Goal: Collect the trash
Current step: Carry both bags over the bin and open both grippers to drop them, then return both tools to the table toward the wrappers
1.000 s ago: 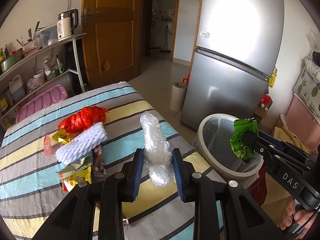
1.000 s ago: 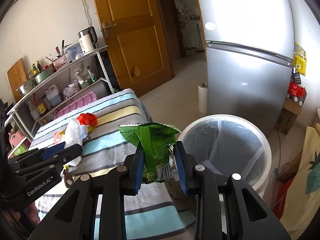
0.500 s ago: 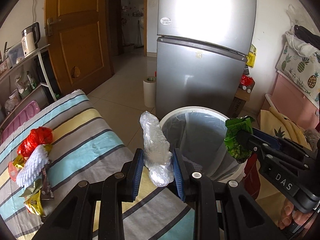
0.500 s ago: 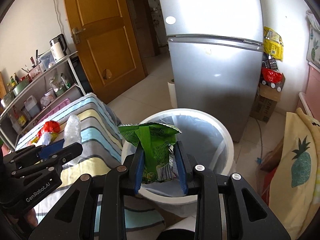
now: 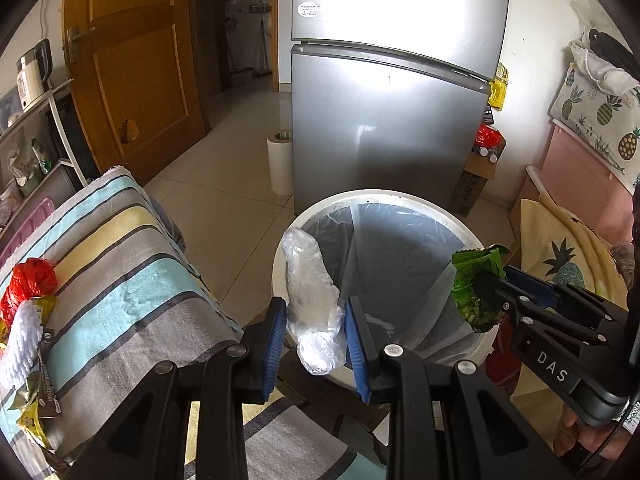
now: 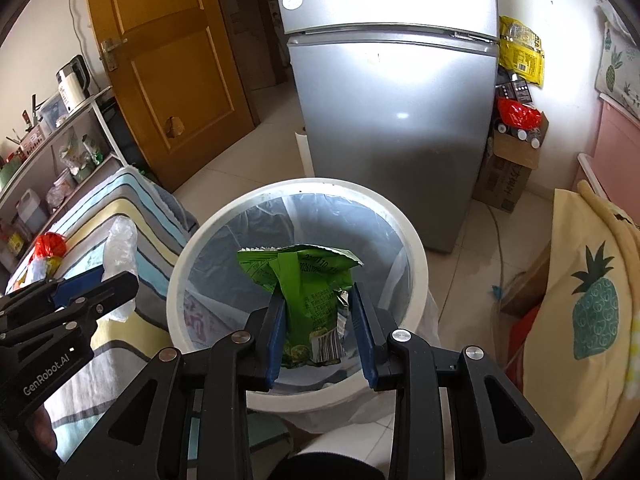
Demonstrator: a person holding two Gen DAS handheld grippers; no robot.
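My left gripper (image 5: 316,336) is shut on a crumpled clear plastic wrapper (image 5: 310,292) and holds it over the near left rim of the white trash bin (image 5: 404,196), which has a grey liner. My right gripper (image 6: 322,324) is shut on a green snack bag (image 6: 308,280) and holds it above the bin's opening (image 6: 292,188). The right gripper also shows in the left wrist view (image 5: 486,284), with the green bag (image 5: 474,280) over the bin's right rim. More trash lies on the striped cloth: a red bag (image 5: 28,284), white foam netting (image 5: 22,340) and small wrappers (image 5: 36,408).
A silver fridge (image 5: 396,92) stands right behind the bin, with a paper roll (image 5: 280,160) beside it. The striped table (image 5: 120,280) is at left, a shelf rack (image 6: 60,140) behind it. A cardboard box (image 6: 508,176) and a pineapple-print cloth (image 6: 588,300) are at right.
Both grippers have moved from over the table to the bin, still holding their trash. The green bag now hangs over the bin's opening, the clear wrapper over its near rim.
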